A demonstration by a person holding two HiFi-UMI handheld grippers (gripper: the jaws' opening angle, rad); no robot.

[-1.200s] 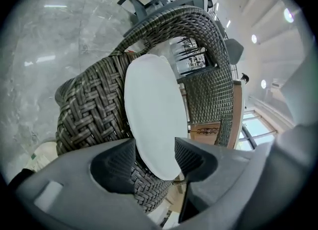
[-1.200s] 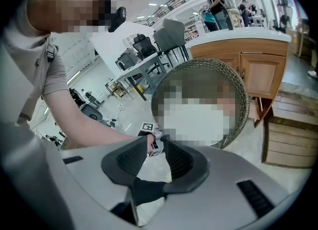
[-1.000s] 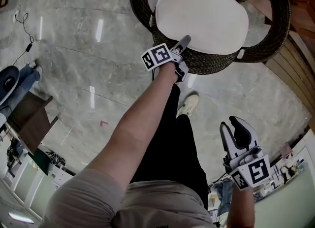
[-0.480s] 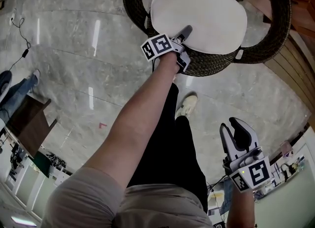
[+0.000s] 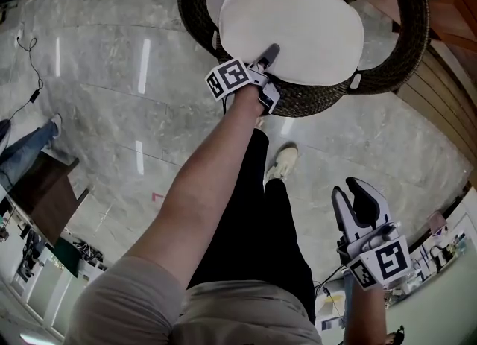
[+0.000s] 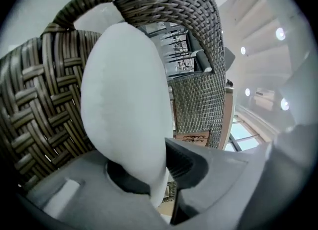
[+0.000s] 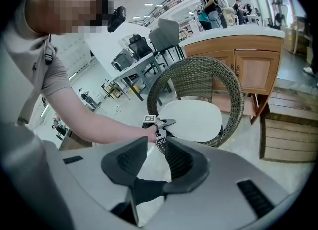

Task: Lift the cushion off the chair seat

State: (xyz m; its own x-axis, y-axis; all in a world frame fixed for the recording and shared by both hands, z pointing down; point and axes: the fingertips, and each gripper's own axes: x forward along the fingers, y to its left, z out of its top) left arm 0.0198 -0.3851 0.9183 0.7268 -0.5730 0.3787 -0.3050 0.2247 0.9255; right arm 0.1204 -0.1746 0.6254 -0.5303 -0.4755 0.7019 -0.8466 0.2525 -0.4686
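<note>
Left claw [image 5: 267, 58] closing on chair cushion [image 5: 292, 24]

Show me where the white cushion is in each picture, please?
Head view: cushion at the top middle, on the seat.
Left gripper view: cushion fills the middle, seen edge-on.
Right gripper view: cushion small, near the centre.
Shared landmark: the wicker chair around it.

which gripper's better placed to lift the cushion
The left gripper: its jaws are closing on the near edge of the cushion. The right gripper is open and empty, well back from the chair.
</note>
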